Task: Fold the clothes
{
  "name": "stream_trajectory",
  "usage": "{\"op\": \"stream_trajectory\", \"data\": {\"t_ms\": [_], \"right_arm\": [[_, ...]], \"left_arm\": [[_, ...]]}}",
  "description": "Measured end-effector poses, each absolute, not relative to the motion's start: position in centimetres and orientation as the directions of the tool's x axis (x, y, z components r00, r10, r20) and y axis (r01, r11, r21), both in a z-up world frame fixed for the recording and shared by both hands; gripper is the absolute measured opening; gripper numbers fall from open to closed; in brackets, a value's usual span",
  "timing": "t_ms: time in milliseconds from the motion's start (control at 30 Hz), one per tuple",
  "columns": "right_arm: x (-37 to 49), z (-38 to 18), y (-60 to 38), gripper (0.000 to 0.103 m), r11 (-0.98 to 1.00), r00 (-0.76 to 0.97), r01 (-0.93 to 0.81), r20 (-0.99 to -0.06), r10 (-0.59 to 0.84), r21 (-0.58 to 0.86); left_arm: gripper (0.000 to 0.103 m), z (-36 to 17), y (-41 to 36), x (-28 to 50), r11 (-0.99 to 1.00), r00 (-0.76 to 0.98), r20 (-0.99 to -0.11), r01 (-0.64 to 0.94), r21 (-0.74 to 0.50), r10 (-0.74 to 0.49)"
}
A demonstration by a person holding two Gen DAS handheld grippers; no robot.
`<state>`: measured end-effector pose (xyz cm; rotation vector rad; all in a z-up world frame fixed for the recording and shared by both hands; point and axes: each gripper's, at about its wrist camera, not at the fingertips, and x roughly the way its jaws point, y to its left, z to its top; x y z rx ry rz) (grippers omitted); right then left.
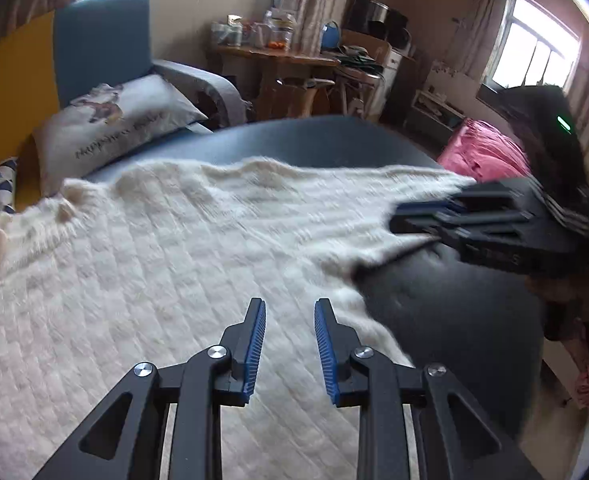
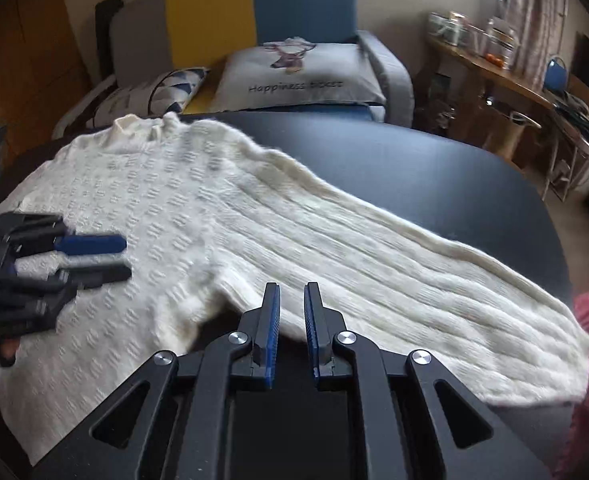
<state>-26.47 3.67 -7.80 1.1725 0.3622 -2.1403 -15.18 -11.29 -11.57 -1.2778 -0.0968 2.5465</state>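
While the left gripper (image 1: pixel 288 308) hangs part open over the sweater (image 1: pixel 134 260), gripping nothing, the right gripper (image 2: pixel 292 292) shows a narrow gap, nearly shut, also empty. One cream sweater lies flat on the dark table (image 2: pixel 434 168). The right wrist view alone gives the whole sleeve (image 2: pixel 414 272) reaching the table's right edge; the left view alone shows a pink cloth (image 1: pixel 486 152). Two cushions on the sofa (image 2: pixel 306 4).
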Motion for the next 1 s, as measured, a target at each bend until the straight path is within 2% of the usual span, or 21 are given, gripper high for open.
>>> {"op": "stream_trajectory", "data": {"t_ms": [67,167,333,467,567,667,767,800,867,1000], "right_arm": [[-27.0,-9.1,2.4,0.012,-0.727,-0.321,0.681,-0.854,-0.409,0.092],[-27.9,-11.0,1.7,0.011,-0.727,-0.346,0.687,-0.880,-0.326,-0.001],[-28.8,-10.8,1.9,0.011,-0.752,-0.386,0.656,-0.887,-0.253,-0.071],[-26.4,-8.6,1.3,0.012,-0.702,-0.346,0.712,-0.867,-0.358,0.006],[-23.9,-8.1,-0.6,0.012,-0.627,-0.302,0.779,-0.866,-0.399,0.018],[-22.9,-10.2,-2.6,0.012,-0.590,-0.307,0.806,-0.889,-0.340,-0.052],[-24.3,-12.1,-2.3,0.015,-0.620,-0.302,0.783,-0.896,-0.325,-0.039],[-25.1,-11.9,-1.8,0.023,-0.654,-0.299,0.756,-0.895,-0.330,-0.011],[-25.8,-11.2,-0.9,0.024,-0.694,-0.298,0.720,-0.894,-0.334,0.020],[-24.4,-8.3,0.5,0.024,-0.706,-0.358,0.708,-0.867,-0.346,-0.011]], "left_arm": [[0.026,-12.9,-9.8,-14.7,-0.952,-0.529,-0.800,-0.258,-0.165,0.282],[0.026,-14.2,-8.6,-13.7,-0.952,-0.541,-0.800,-0.284,-0.117,0.260],[0.026,-14.0,-9.3,-13.9,-0.946,-0.528,-0.792,-0.258,-0.195,0.307],[0.026,-13.0,-10.2,-13.2,-0.939,-0.547,-0.764,-0.225,-0.261,0.343],[0.026,-13.0,-10.0,-12.2,-0.940,-0.548,-0.765,-0.233,-0.249,0.339],[0.025,-14.3,-9.5,-11.4,-0.946,-0.517,-0.800,-0.260,-0.193,0.305],[0.026,-14.6,-9.6,-10.8,-0.945,-0.527,-0.793,-0.268,-0.185,0.305],[0.026,-14.5,-9.8,-10.9,-0.943,-0.523,-0.792,-0.263,-0.203,0.316],[0.026,-14.2,-10.3,-11.1,-0.942,-0.520,-0.788,-0.241,-0.235,0.330],[0.026,-13.2,-10.6,-10.2,-0.939,-0.551,-0.763,-0.249,-0.237,0.338]]}}
